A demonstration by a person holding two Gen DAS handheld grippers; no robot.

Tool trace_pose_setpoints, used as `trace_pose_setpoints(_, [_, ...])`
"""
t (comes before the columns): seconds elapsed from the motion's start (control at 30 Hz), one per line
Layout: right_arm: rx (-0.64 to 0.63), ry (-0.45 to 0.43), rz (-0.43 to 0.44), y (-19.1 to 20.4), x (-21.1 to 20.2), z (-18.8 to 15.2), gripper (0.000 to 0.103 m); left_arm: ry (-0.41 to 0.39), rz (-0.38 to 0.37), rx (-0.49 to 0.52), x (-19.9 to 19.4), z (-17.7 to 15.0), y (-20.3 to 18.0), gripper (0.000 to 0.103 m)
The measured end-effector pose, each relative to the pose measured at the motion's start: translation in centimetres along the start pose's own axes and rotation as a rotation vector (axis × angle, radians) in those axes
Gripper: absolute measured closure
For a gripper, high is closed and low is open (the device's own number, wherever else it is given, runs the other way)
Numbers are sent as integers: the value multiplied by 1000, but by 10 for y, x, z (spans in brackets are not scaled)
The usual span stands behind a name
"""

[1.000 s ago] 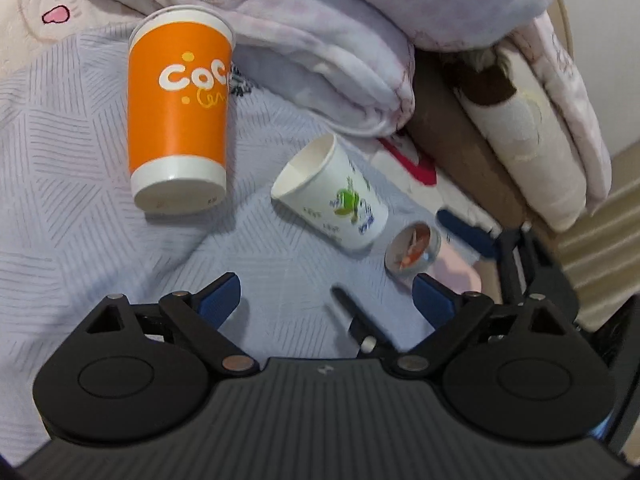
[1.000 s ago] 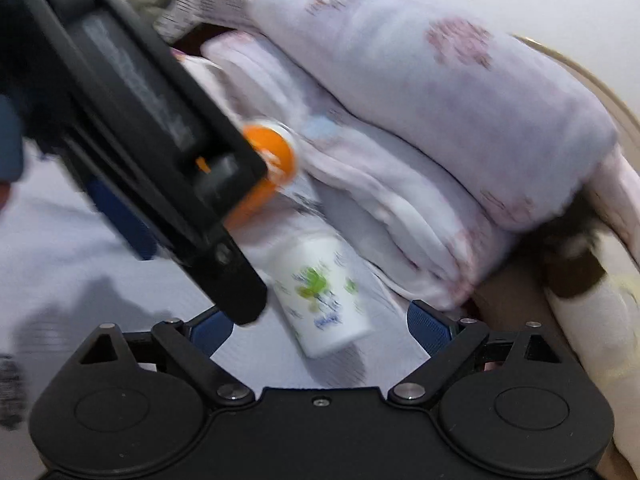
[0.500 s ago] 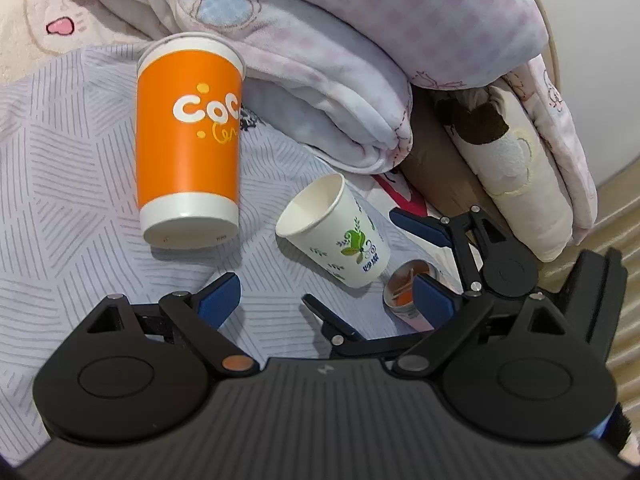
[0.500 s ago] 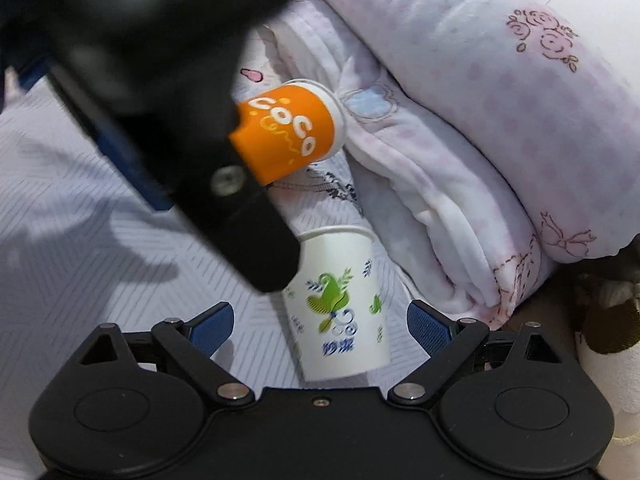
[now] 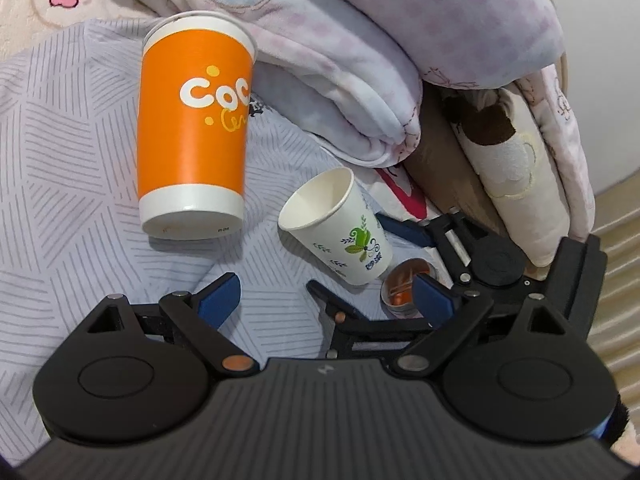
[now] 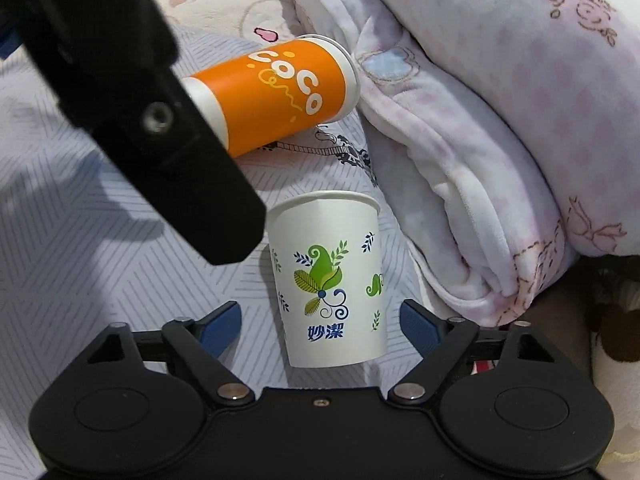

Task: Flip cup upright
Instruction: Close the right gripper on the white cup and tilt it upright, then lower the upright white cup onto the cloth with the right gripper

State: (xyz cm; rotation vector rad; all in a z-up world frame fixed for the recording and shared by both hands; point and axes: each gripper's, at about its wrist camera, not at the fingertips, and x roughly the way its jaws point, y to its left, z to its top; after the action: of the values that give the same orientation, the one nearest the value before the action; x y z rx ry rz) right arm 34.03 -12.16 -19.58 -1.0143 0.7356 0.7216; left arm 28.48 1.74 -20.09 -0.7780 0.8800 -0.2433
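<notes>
A: What had changed since half a second before?

B: The right tool (image 6: 320,316) had closed in on the white cup (image 6: 328,280). In the right wrist view the cup's base now sat between the two blue fingertips (image 6: 220,326), where earlier it lay a little farther off. The left tool (image 5: 326,294) had come nearer too, so the orange cup (image 5: 192,128) filled more of its view.

A: Where was the white cup?

B: It lay on its side on the grey striped bedsheet (image 5: 60,168), with its open mouth pointing to the far left in the left wrist view and its base toward the right tool. The folded pink blanket (image 6: 480,140) lay just to its right.

A: Did the right tool have hold of it?

B: No. Its jaws stood wide apart, one on each side of the cup's base, with a gap on both sides.

A: And the left tool?

B: It was also spread wide and held nothing. It hovered over the sheet, near the orange cup's base.

A: What of the orange cup?

B: It lay on its side too, to the far left of the white one, with its rim against the blanket. A small round tin (image 5: 402,290) sat just beside the white cup's base, close to the right tool's fingers.
</notes>
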Motion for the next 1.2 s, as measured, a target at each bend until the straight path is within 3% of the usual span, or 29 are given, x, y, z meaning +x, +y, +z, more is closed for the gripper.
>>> trace_pose_setpoints(0.13, [59,-6,-23,-1,-7,1,40,-8,0,0,-4,1,0,10])
trace_pose_setpoints(0.4, [319,15,32,-1,-33,-2,40,1,-6,10,-11,-5,1,10])
trace_pose_setpoints(0.6, [539,84,57,11,-57,-13,40,53,-25,43,-21,-19,-5,10])
trace_pose_setpoints(0.7, [639,105,85,13,-71,-20,40,88,-42,39,-25,-25,-7,10])
trace_pose_setpoints(0.83, [797,139,119,13,-87,-34,40,239,-98,-27,-13,-34,-4,10])
trace_pose_setpoints(0.9, [885,147,152,13,-94,-45,40,265,-119,-38,-11,-41,-5,10])
trace_pose_setpoints(1.2, [1102,223,220,26,-108,-77,40,384,-152,57,5,-71,-22,10])
